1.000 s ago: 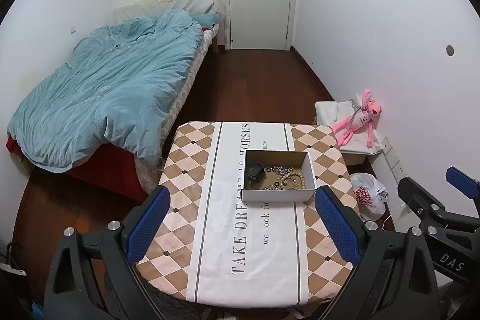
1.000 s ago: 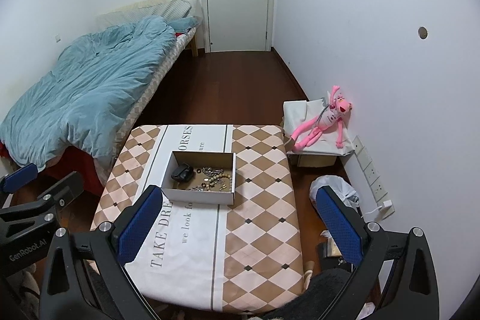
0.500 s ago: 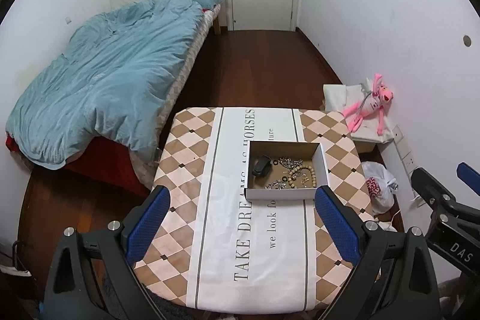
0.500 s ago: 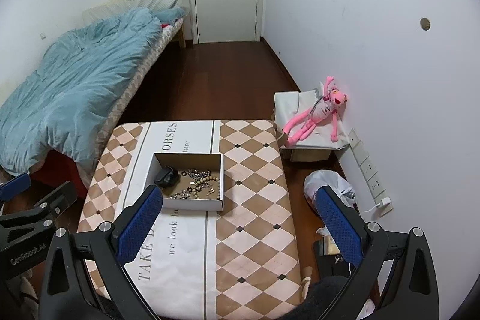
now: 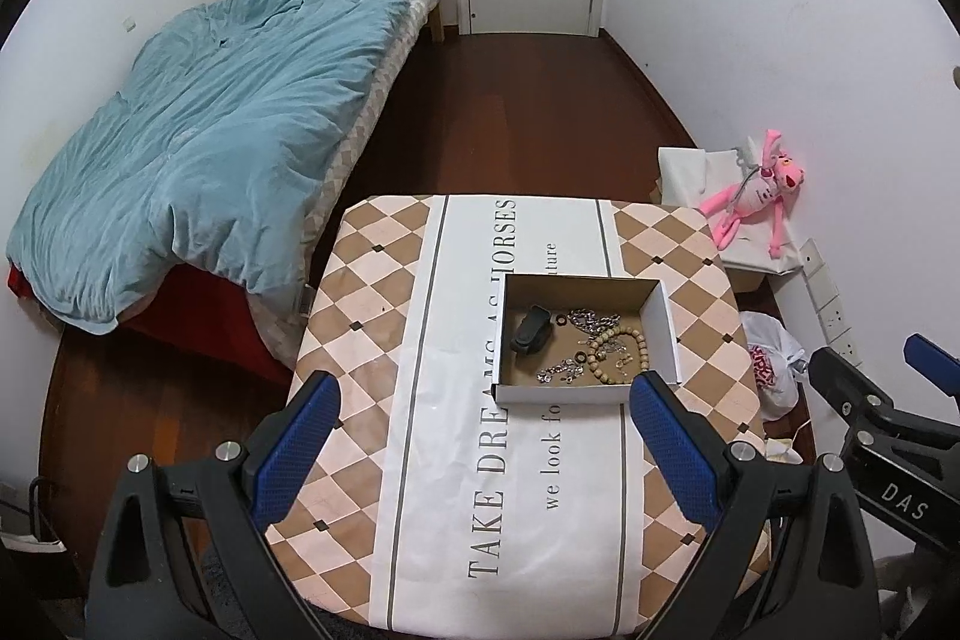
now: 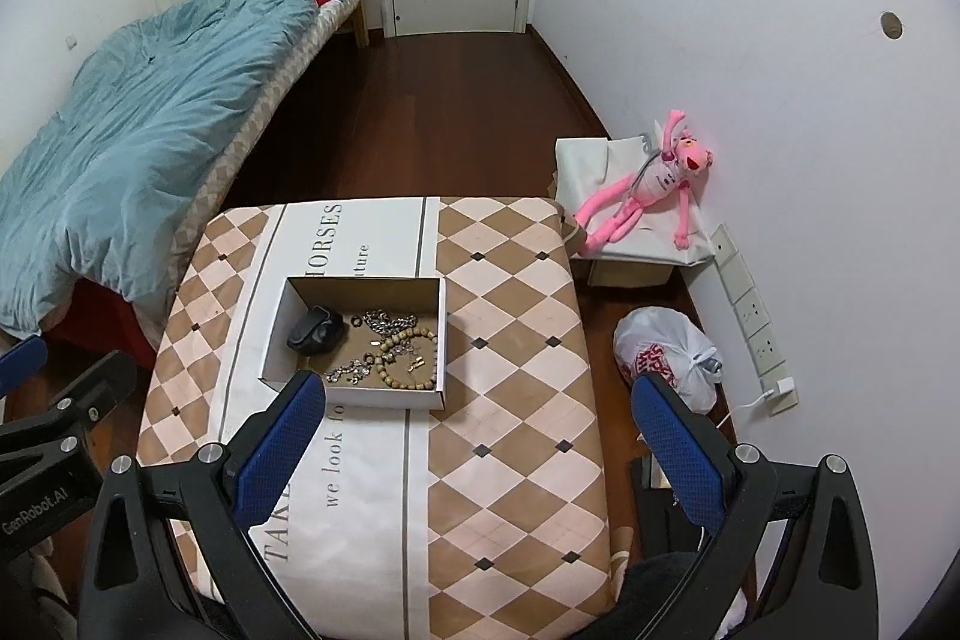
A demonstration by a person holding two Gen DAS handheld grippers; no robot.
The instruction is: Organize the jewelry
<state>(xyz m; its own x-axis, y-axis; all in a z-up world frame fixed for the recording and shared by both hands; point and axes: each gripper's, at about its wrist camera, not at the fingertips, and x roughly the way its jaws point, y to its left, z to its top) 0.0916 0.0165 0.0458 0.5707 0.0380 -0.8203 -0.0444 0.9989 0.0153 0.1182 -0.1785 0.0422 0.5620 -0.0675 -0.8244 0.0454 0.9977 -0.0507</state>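
Left gripper (image 5: pixel 483 436): jaws spread wide, nothing between them, held above the near part of the table (image 5: pixel 372 316), short of the box.

Cardboard box (image 5: pixel 663 322): open-topped and shallow, sits on the white centre stripe of the tablecloth toward the far right of the table. All the jewelry lies inside it, left to right:
- Dark clasp-like item (image 5: pixel 531 331) — looks rigid and light; take it across its narrow body.
- Small black ring (image 5: pixel 560 320) just beside it; tiny, likely to slip from the pads.
- Silver chain (image 5: pixel 594 321) at the back, a second silvery cluster (image 5: pixel 558 372) at the front — limp and slippery, will probably drape and snag; pinch at a bunched section.
- Wooden bead bracelet (image 5: pixel 615 355), a loop of hard round beads, flexible; grip across one strand rather than the whole loop.

The pieces touch or overlap in places, so lifting one may drag a neighbour.

Right gripper (image 6: pixel 474 436): also fully open and empty, hovering over the near edge of the table, its left finger (image 6: pixel 282 436) in line with the box's front corner.
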